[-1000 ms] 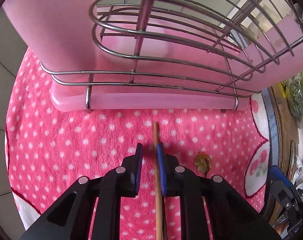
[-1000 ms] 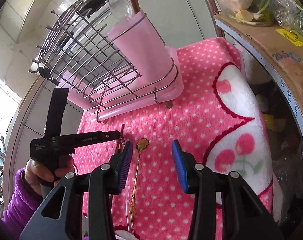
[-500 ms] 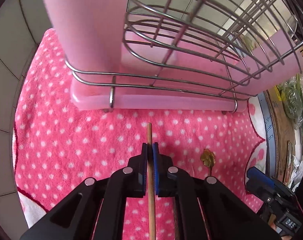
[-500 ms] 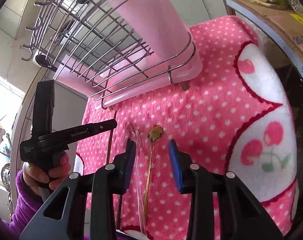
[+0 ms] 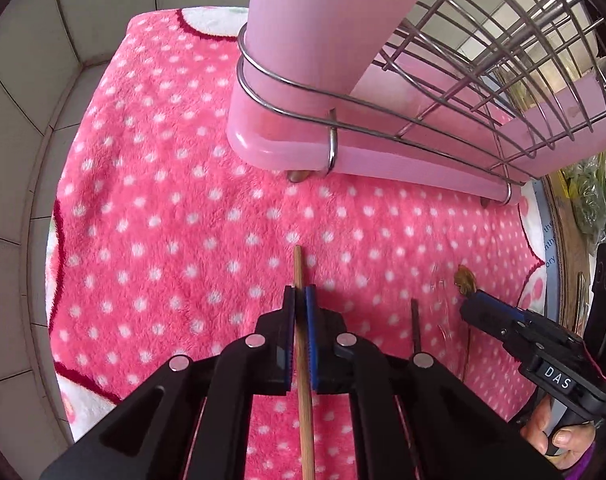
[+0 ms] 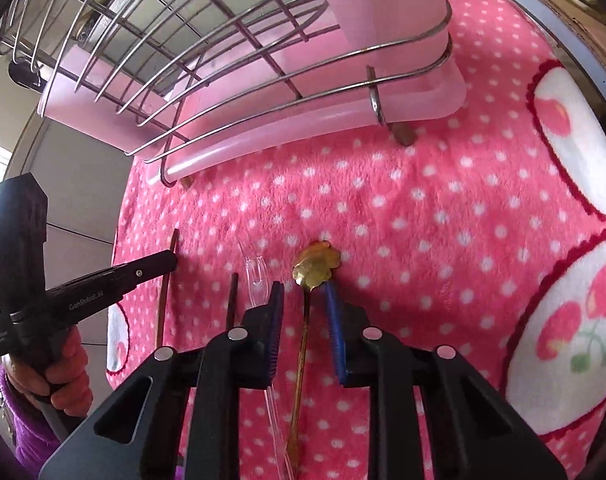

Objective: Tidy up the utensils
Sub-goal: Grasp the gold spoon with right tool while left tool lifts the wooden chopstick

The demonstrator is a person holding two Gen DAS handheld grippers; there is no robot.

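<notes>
the left claw [image 5: 299,300] is pinched tight on a wooden chopstick [image 5: 303,360], whose tip pokes out just ahead of its pads. the right claw [image 6: 303,300] has just been closing and stands partly open astride the gold spoon [image 6: 317,266], pads not yet touching the handle; the bowl lies just beyond its tips. a clear plastic fork [image 6: 255,280] lies just outside its left pad, so keep centred to avoid catching it. finish closing squarely on the thin handle before lifting towards the pink drying rack [image 6: 263,128] ahead.
</notes>
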